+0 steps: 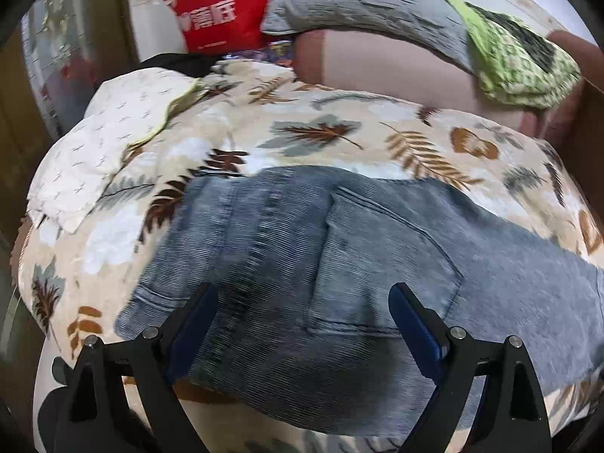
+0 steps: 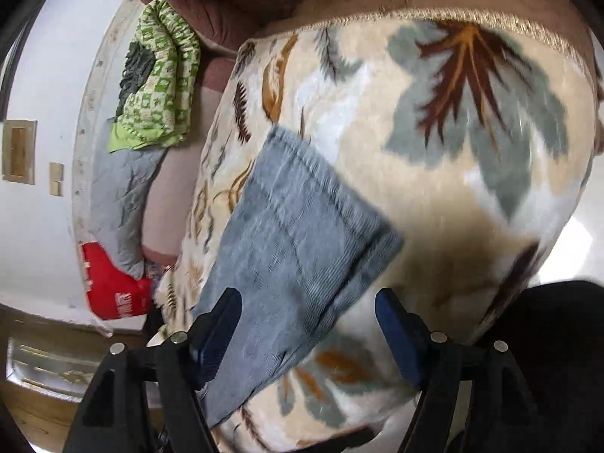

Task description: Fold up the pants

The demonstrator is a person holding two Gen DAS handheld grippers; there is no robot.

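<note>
Blue-grey jeans (image 1: 339,264) lie flat on a leaf-print blanket (image 1: 321,132). The left wrist view shows the seat end with a back pocket (image 1: 385,260). My left gripper (image 1: 304,302) is open, its jaws wide apart just above the seat of the jeans, holding nothing. The right wrist view shows the leg end of the jeans (image 2: 294,249) with its hem (image 2: 302,154) on the same blanket (image 2: 453,151). My right gripper (image 2: 307,305) is open over the leg, near its edge, holding nothing.
A folded white cloth (image 1: 105,143) lies on the blanket's left. A grey pillow (image 1: 370,3), a green patterned quilt (image 1: 517,60) and a red bag (image 1: 222,3) sit at the back. The blanket's edge (image 2: 490,19) with brown trim drops off at the far right.
</note>
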